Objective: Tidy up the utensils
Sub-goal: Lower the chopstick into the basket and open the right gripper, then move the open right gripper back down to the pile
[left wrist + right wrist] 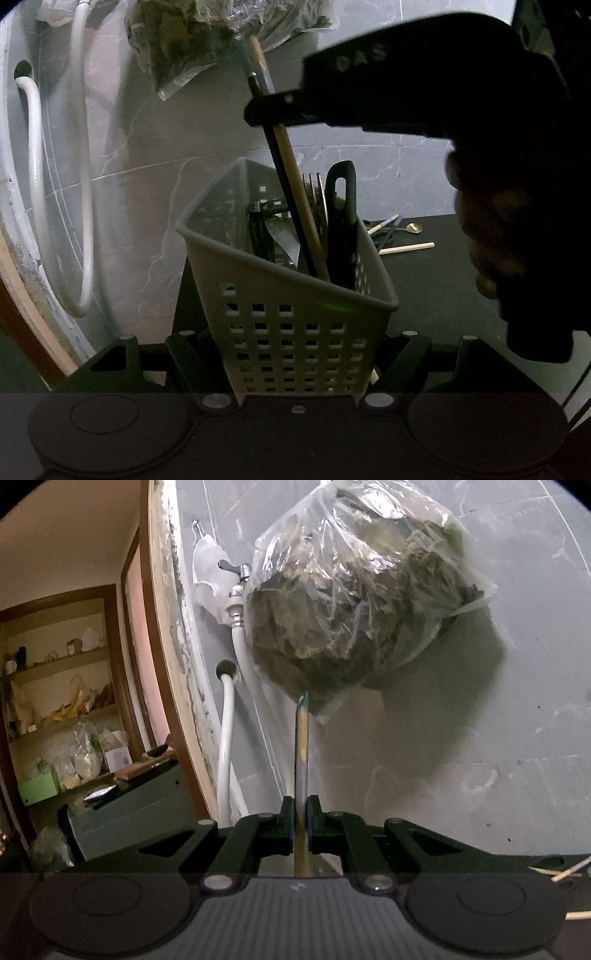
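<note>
A home's utility corner: a wall tap (236, 576) with white hose (226, 746) on grey tile, a hanging bag of greens (354, 602), cluttered pantry shelves (62, 701) beyond the doorway.

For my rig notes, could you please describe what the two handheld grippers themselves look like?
Both are matte black. The left gripper and the right gripper each have angular linkage arms with triangular cutouts, round silver screw heads, and two round discs on the body. The right one's fingers are short black blocks; its body is ribbed grey.
</note>
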Tool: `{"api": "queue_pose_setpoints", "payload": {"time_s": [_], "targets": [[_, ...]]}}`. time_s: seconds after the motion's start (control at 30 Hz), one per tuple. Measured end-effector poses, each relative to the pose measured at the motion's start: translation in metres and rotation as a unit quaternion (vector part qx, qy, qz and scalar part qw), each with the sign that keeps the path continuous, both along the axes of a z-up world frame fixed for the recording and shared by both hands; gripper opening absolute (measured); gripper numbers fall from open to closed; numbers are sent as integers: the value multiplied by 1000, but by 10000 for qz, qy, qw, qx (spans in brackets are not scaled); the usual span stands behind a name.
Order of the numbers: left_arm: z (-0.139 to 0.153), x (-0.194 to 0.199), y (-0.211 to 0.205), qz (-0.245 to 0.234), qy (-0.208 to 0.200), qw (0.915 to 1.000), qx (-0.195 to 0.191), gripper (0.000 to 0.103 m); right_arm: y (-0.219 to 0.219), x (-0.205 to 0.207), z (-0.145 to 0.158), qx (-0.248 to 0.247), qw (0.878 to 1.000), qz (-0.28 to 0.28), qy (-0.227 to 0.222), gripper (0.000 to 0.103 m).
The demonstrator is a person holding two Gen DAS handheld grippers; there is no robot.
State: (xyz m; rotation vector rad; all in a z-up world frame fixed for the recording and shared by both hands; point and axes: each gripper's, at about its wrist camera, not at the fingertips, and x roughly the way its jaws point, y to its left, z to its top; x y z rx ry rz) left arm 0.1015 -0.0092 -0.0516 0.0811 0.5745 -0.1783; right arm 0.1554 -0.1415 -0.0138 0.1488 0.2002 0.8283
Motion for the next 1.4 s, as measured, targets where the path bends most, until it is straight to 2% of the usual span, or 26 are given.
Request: {"api": "queue_pose_setpoints", "payload": {"time_s": [0.3,0.47,0.53,0.67,0.83,0.93,1.07,1.17,1.4], "targets": [[0,1,-1,-3,-1,10000,3,76,-3,0,0,-296,9994,127,144,8],[0,1,-1,-9,-5,10000,4,76,-5,1,5,-375,9990,172,146,12],[0,1,-2,-10,-8,10000,2,76,-7,2,7,-373,9990,160,168,30],[0,1,-2,-11,-6,10000,0,76,-17,2,14,-218,9996,65,171,52],[0,1,-2,-10,-7,10000,6,76,-47,4,29,30,9987,-507,87,92],[0,1,-2,1,-11,10000,8,76,-72,8,31,51,9948,-1002,149,102],[1,-1,0,56,-3,10000,28,76,-102,17,19,-87,9847,-1662,516,103],[2,-2,1,116,14,9999,48,76,-117,23,2,-233,9743,-2012,986,103],[4,-3,8,274,35,9996,65,76,-110,33,-38,-753,9572,-2132,1808,103]]}}
